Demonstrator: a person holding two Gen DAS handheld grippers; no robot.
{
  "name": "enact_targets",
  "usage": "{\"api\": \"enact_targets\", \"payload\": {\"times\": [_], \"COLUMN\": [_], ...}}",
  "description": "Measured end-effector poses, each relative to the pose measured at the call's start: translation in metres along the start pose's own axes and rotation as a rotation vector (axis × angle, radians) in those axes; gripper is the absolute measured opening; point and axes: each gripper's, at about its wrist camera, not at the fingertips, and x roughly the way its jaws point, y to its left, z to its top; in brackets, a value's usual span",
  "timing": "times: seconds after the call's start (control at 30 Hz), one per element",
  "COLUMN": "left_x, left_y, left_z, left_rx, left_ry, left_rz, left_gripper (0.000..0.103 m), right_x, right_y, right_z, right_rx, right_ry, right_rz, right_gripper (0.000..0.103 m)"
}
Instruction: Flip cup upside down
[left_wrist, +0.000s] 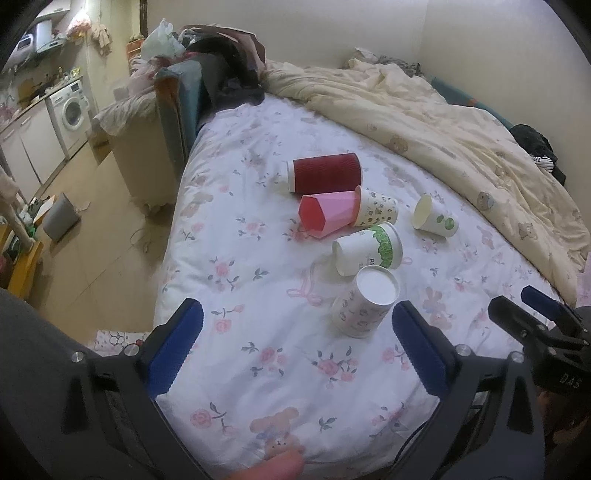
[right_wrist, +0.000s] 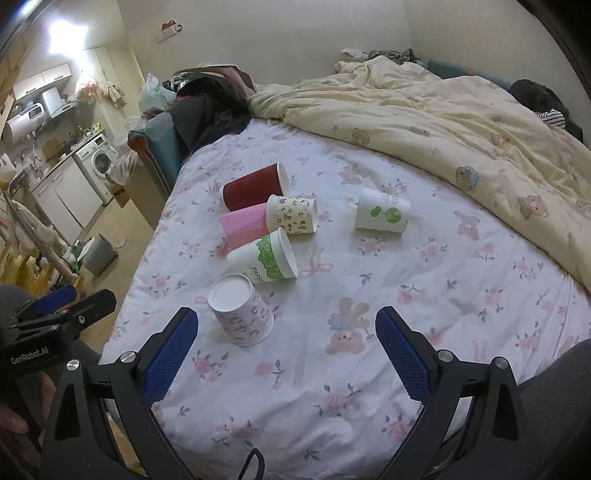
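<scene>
Six paper cups were seen on a bed covered by a white floral sheet (left_wrist: 258, 350). Nearest the camera, a small cup with a pale floral print (left_wrist: 364, 304) (right_wrist: 242, 310) was found standing upside down, its white base facing up. Just beyond it, a white cup with a green band (left_wrist: 369, 249) (right_wrist: 264, 258) lay on its side, with a pink faceted cup (left_wrist: 327, 216) (right_wrist: 243, 225), a bear-print cup (left_wrist: 378, 210) (right_wrist: 293, 214) and a dark red ribbed cup (left_wrist: 325, 173) (right_wrist: 253, 188) lying clustered behind. A white cup with green dots (left_wrist: 436, 218) (right_wrist: 382, 214) lay apart to the right. The left gripper (left_wrist: 295, 350) and the right gripper (right_wrist: 286, 354) were each held above the near sheet, jaws spread wide, nothing between them. A cream quilt (right_wrist: 461, 122) was bunched at the far right.
</scene>
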Motion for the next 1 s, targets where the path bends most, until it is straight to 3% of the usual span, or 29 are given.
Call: {"api": "enact_targets", "payload": {"times": [1.0], "left_x": [0.004], "left_y": [-0.0053], "left_z": [0.0005], "left_rx": [-0.015], "left_ry": [-0.003], "left_rz": [0.007], "left_gripper": [0.101], "right_x": [0.0038], "right_y": [-0.0032], "right_z": [0.0001], "right_rx": [0.018], "right_ry": [0.01], "right_rz": [-0.002], "right_gripper": [0.099]}}
